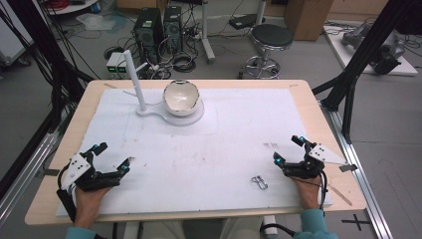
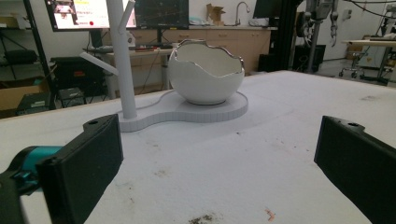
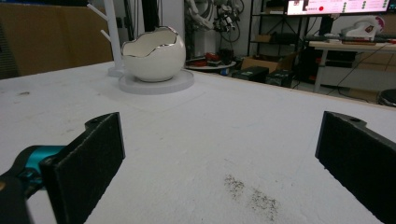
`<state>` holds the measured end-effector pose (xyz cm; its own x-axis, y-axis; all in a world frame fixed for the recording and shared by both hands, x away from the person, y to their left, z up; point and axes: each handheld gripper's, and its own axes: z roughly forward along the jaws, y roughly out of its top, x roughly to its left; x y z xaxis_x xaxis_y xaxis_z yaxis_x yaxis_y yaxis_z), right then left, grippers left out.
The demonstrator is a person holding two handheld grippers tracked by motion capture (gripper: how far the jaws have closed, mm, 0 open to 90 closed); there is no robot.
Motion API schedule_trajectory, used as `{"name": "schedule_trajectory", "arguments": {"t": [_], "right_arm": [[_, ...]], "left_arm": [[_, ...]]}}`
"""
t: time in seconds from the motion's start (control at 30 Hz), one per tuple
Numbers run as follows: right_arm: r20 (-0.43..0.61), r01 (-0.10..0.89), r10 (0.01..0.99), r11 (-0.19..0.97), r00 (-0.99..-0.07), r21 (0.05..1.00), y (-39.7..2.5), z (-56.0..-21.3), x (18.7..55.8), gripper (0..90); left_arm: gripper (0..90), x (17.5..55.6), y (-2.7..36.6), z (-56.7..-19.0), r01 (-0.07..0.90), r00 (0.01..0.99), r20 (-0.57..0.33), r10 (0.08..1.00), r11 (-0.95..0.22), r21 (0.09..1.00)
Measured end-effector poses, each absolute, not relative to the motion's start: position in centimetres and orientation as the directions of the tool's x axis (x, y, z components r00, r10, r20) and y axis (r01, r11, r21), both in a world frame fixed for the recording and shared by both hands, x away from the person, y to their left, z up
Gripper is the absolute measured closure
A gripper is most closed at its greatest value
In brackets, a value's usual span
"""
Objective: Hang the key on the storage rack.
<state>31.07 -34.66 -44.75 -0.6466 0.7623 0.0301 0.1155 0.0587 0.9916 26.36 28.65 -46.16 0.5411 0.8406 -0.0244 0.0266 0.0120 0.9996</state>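
1. The small metal clip (image 1: 259, 182) lay on the white mat (image 1: 209, 149), well in front of the egg-shaped bowl (image 1: 181, 97) and toward its right; it was too small to identify surely.
2. The right gripper (image 1: 287, 151) rested just right of the clip, apart from it, jaws spread wide and empty.
3. The left gripper (image 1: 113, 157) sat well left of the clip, jaws likewise spread.
4. The bowl stood on a white stand (image 1: 171, 117) beside a branched post (image 1: 134, 79).

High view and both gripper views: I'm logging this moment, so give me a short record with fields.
left gripper: open, holds nothing, near left of the table
right gripper: open, holds nothing, near right
metal clip: lies on the white mat, nearest the right gripper
bowl: white, jagged rim, on the stand's base at the far side
stand: white branched post, upright beside the bowl
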Motion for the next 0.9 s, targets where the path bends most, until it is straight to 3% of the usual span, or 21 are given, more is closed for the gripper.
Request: {"name": "schedule_trajectory", "arguments": {"t": [0.67, 0.9], "right_arm": [[0.087, 0.141, 0.744, 0.01, -0.662, 0.99, -35.3, -43.7, 31.2, 0.6], [0.009, 0.114, 0.657, 0.117, -0.754, 0.986, -35.2, -40.1, 31.2, 0.6]], "left_arm": [[1.7, 26.4, 28.7, -46.1, 0.029, 0.534, -0.025, 0.845, 0.011, 0.999], [1.7, 26.4, 28.6, -46.2, 0.031, 0.532, -0.03, 0.846, 0.016, 0.999]]}}
